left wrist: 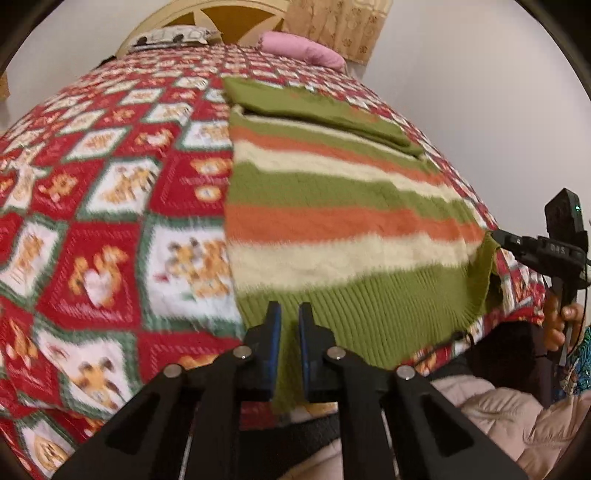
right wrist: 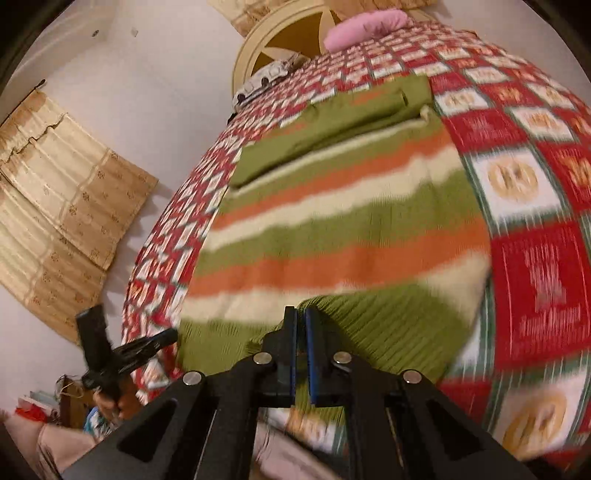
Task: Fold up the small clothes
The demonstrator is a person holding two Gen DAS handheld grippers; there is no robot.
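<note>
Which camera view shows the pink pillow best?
The left wrist view: the pink pillow lies whole at the bed's far end. The right wrist view cuts its top off at the frame's edge.

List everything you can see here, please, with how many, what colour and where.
sweater: one, green, orange and cream stripes, flat on the bed, sleeves folded in
bedspread: one, red and white patchwork, covering the bed
pink pillow: one, at the bed's head
patterned pillow: one, white, beside it
headboard: one, cream
curtains: beige
left gripper: black, shut on the sweater's green hem
right gripper: black, shut on the hem's other corner
</note>
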